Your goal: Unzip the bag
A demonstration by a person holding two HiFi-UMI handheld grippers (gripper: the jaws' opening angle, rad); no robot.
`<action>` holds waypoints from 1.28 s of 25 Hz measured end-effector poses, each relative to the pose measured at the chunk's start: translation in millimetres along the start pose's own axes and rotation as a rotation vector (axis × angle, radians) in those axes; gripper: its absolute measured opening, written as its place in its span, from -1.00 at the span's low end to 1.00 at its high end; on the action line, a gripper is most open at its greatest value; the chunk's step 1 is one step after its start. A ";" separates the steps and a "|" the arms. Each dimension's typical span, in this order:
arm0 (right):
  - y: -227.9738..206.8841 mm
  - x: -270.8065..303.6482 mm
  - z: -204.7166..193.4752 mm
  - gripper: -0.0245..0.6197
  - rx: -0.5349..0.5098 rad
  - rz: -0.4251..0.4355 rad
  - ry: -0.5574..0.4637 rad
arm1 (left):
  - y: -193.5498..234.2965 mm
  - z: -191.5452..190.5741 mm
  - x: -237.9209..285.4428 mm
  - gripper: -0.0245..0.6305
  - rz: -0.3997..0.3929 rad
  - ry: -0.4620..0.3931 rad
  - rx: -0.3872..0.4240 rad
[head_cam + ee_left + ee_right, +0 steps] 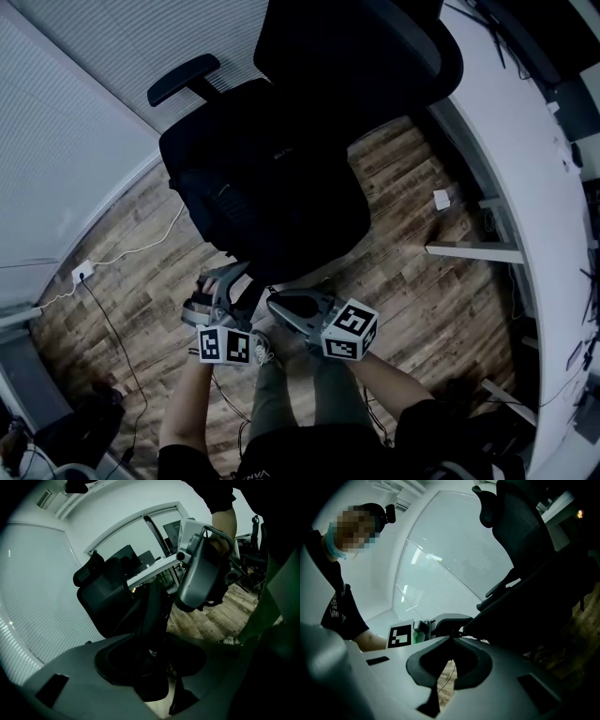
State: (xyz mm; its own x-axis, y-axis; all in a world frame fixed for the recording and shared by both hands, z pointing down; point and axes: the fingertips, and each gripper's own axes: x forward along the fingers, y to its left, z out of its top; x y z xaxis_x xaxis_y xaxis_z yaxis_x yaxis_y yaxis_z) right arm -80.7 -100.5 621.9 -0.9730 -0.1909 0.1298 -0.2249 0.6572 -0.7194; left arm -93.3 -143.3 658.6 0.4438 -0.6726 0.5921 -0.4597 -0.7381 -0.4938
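A black bag [272,178] lies on the seat of a black office chair [375,56]. Both grippers are at the bag's near edge, close together. My left gripper [228,274] has a thick fold of the black bag [151,616] between its jaws, filling the gap, and it is shut on it [150,653]. My right gripper [274,302] is shut, its tips [452,638] pinched together right at the bag's edge, beside the left gripper [440,623]. I cannot make out whether a zipper pull sits between them. From the left gripper view the right gripper [201,573] hangs just above the fold.
The chair stands on a wood floor [412,272]. A white curved desk [525,187] runs along the right. A white socket strip [82,272] with a cable lies at the left by the blinds. The person's shoe [262,351] is just below the grippers.
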 end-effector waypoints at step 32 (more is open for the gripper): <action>-27.4 -63.5 46.1 -0.79 0.109 0.070 0.049 | 17.4 6.2 4.9 -0.53 0.034 0.217 -0.242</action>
State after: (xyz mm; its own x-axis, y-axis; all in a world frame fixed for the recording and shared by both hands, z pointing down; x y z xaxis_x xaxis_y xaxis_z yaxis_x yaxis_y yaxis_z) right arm -10.4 -140.0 601.9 -0.9881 -0.1101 0.1078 -0.1521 0.5845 -0.7970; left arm -94.3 -159.7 649.0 0.2627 -0.6503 0.7128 -0.6528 -0.6638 -0.3651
